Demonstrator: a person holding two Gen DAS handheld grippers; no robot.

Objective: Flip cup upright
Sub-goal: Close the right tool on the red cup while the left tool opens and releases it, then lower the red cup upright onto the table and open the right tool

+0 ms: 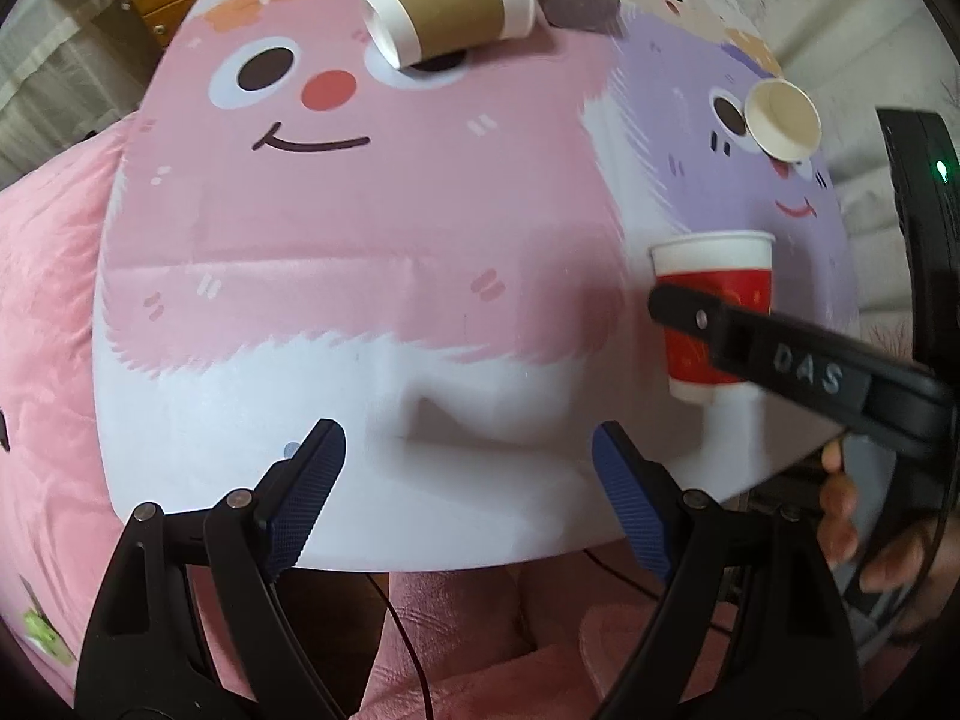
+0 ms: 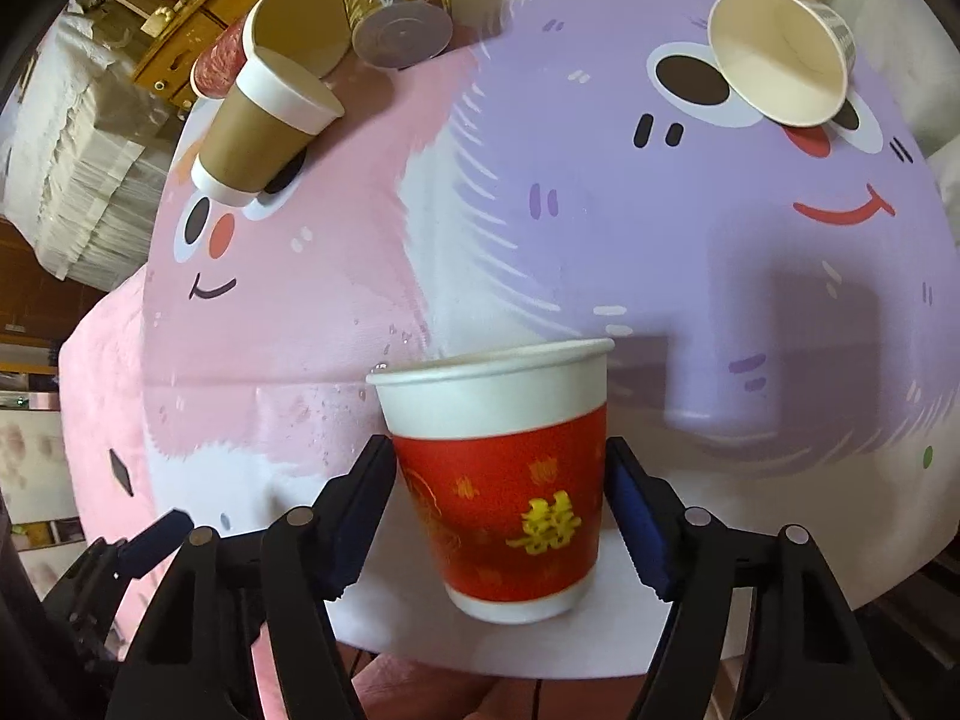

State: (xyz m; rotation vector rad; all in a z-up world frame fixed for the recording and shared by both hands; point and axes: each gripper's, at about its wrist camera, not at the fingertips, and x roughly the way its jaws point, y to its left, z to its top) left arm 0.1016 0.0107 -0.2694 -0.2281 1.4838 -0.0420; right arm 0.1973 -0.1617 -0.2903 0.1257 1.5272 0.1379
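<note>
A red paper cup with a white rim (image 2: 504,480) stands upright near the front edge of the cartoon-print table (image 2: 540,252). My right gripper (image 2: 501,510) has its jaws on both sides of the cup; the left pad touches it, the right pad (image 2: 636,528) stands just off it. In the left wrist view the same cup (image 1: 714,312) stands at the right with a right gripper finger (image 1: 780,348) across it. My left gripper (image 1: 468,498) is open and empty over the front edge.
A brown-sleeved cup (image 1: 450,6) lies on its side at the back. A small pale cup (image 1: 783,120) lies on its side at the right. More cups (image 2: 396,0) lie at the far edge. A pink cushion (image 1: 42,360) lies to the left.
</note>
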